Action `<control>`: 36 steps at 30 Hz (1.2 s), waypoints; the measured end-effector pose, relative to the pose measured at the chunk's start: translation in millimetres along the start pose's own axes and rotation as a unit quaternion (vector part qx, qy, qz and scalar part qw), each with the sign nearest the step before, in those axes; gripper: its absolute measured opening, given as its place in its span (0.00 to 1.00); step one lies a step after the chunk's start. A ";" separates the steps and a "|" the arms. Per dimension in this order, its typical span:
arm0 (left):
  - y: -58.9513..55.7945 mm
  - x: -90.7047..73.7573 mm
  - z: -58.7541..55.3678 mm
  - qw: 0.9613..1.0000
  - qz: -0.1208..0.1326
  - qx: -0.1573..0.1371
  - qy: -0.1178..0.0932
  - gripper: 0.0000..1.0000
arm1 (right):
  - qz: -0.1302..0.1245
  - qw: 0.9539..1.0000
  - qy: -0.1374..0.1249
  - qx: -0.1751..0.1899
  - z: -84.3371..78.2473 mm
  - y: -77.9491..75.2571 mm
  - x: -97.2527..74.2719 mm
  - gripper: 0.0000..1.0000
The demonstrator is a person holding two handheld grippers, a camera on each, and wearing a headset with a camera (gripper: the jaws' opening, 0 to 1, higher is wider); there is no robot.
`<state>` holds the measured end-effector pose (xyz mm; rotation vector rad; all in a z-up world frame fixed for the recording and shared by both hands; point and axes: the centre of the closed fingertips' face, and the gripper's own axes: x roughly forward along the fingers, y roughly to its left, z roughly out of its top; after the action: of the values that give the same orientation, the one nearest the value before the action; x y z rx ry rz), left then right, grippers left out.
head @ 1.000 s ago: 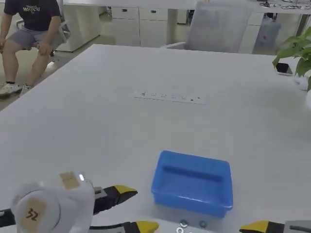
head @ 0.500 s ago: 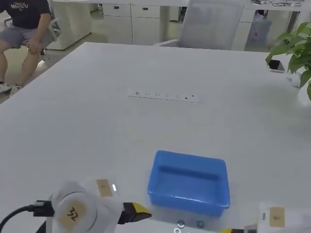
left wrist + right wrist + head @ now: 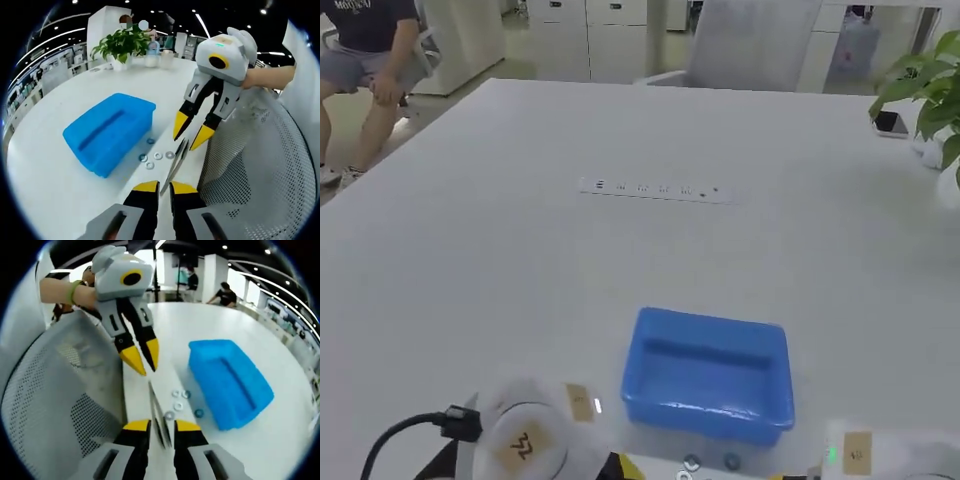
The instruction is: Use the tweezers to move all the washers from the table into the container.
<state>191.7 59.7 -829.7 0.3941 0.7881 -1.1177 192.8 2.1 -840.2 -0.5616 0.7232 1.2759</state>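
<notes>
Left gripper view has the tweezers [image 3: 175,165] lying flat near the desk [image 3: 40,190] edge, their long axis running straight from the left tool [image 3: 165,189] to the right tool [image 3: 191,136] — one end at each tool's mouth. Both tools have their jaws a little parted and grip nothing. In the right gripper view the tweezers reach deeper between that tool's own jaws, so I judge the right one better placed to close on them. The washers [image 3: 157,156] sit loose just beside the tweezers, on the side toward the blue container [image 3: 107,127] — near its wall, none seen inside.
</notes>
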 end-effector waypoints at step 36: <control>8.0 18.4 -18.2 0.989 -0.026 0.109 0.096 0.00 | -0.005 1.000 0.019 -0.003 -13.8 -1.1 7.1 0.13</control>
<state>196.3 62.7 -856.2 0.6763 0.8511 -1.2310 192.4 -3.7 -854.7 -0.5954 0.7480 1.2618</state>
